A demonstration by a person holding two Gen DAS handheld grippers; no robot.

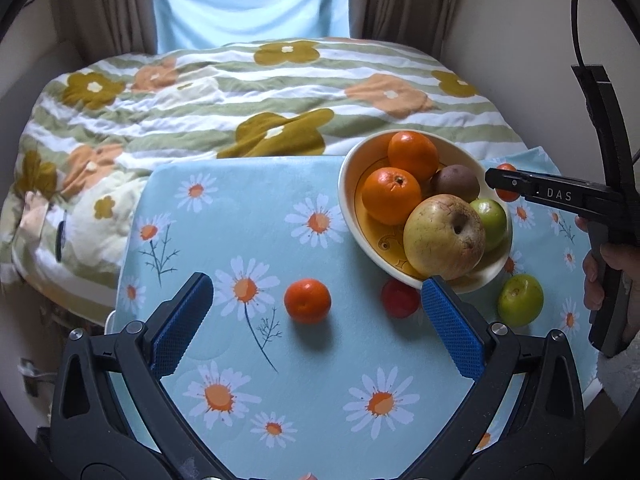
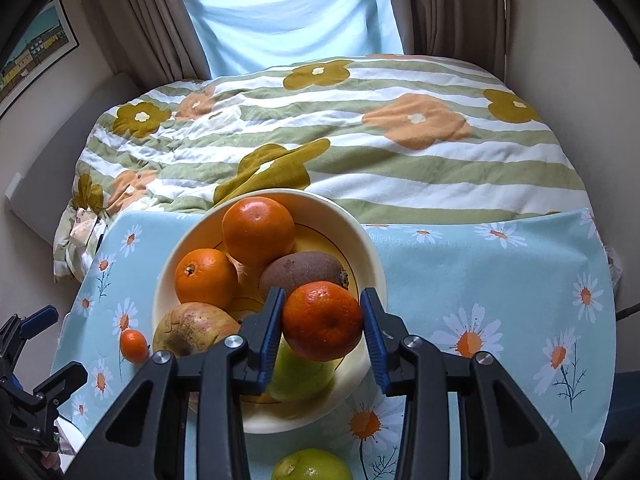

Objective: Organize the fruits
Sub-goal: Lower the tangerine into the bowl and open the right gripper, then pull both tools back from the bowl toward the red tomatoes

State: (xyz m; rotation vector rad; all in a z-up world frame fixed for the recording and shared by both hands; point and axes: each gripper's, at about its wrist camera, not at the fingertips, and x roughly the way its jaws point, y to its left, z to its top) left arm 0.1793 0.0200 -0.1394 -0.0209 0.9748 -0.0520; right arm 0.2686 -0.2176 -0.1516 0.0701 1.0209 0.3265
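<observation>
Daisy-print tablecloth [image 1: 280, 360], floral duvet [image 1: 240, 92] behind, possibly a bed

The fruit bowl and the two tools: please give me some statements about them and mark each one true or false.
1. The right tool grips a mandarin above the bowl. True.
2. The left tool holds a green fruit. False: it is open and holds nothing.
3. A kiwi lies in the bowl. True.
4. The bowl is empty. False: it holds oranges, an apple and more.
5. A small orange fruit lies on the tablecloth. True.
</observation>
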